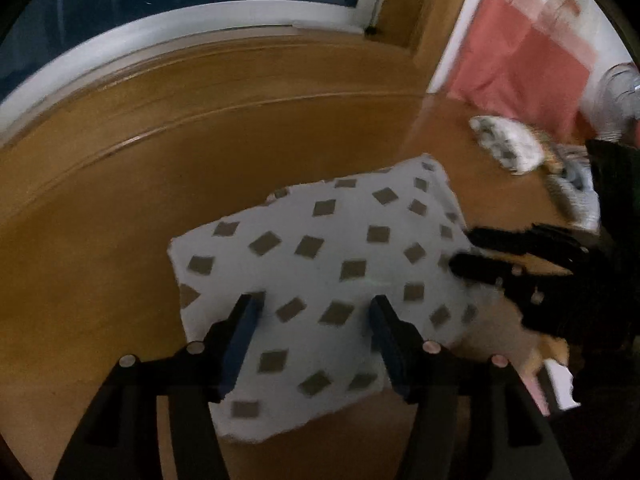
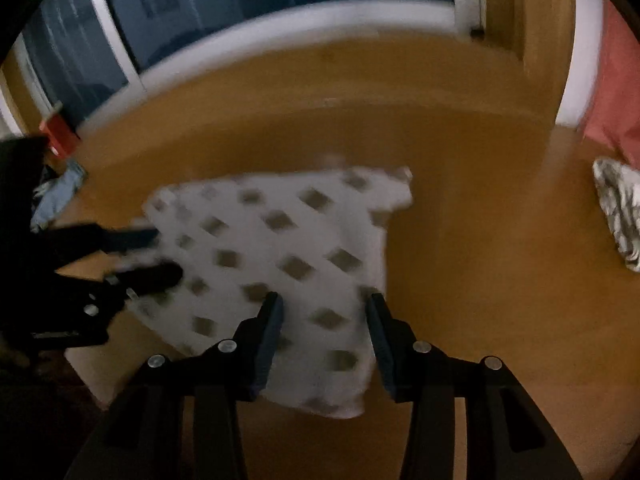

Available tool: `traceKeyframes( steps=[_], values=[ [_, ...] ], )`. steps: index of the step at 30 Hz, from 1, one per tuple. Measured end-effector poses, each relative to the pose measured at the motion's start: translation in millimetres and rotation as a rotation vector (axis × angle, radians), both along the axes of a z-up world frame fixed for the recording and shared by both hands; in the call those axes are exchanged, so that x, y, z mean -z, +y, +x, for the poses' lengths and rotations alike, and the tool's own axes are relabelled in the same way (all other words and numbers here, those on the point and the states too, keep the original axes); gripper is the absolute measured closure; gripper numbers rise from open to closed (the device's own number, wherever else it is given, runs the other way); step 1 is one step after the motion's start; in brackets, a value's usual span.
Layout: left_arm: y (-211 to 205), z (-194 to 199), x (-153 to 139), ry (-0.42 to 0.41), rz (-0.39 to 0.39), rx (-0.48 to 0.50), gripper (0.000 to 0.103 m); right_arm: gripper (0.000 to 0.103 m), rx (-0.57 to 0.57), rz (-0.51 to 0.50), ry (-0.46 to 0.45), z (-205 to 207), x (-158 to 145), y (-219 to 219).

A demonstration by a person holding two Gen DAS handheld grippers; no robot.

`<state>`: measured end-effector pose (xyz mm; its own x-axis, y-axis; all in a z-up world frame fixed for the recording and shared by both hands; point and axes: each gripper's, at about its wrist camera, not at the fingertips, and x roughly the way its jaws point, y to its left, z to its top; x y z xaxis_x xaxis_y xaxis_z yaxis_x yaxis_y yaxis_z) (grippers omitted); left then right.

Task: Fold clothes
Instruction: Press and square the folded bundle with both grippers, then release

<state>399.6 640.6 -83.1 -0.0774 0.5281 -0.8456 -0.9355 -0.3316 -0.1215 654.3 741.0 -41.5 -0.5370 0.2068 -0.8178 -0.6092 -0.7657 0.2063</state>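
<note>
A folded white garment [image 1: 320,264] with brown diamond marks lies flat on the wooden surface [image 1: 120,208]. My left gripper [image 1: 316,304] hovers open over its near part, nothing between the blue pads. The right gripper [image 1: 476,250] comes in from the right, its fingers apart at the garment's right edge. In the right wrist view the same garment [image 2: 280,248] is blurred; my right gripper [image 2: 324,302] stands open over its near right part. The left gripper [image 2: 160,254] shows there at the garment's left edge, fingers apart.
A second black-and-white patterned cloth [image 1: 508,148] lies bunched at the far right [image 2: 620,216]. A red curtain [image 1: 520,60] hangs behind it. A light blue cloth [image 2: 56,196] and a red object [image 2: 58,136] sit at the far left. A white window frame [image 1: 160,28] borders the back.
</note>
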Motion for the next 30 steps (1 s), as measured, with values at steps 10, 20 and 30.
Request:
traceKeyframes(
  steps=[10,20,30],
  values=[
    [84.1,22.7,4.6,0.054,0.027,-0.134,0.040,0.059,-0.072,0.048,-0.002,0.8,3.0,61.8],
    [132.9,24.4,6.4,0.054,0.039,-0.207,0.038,0.058,-0.011,0.059,-0.012,-8.8,0.1,81.2],
    [143.5,11.5,-0.2,0.028,0.048,-0.235,0.037,0.056,0.104,0.058,-0.021,-19.9,-5.7,74.4]
  ],
)
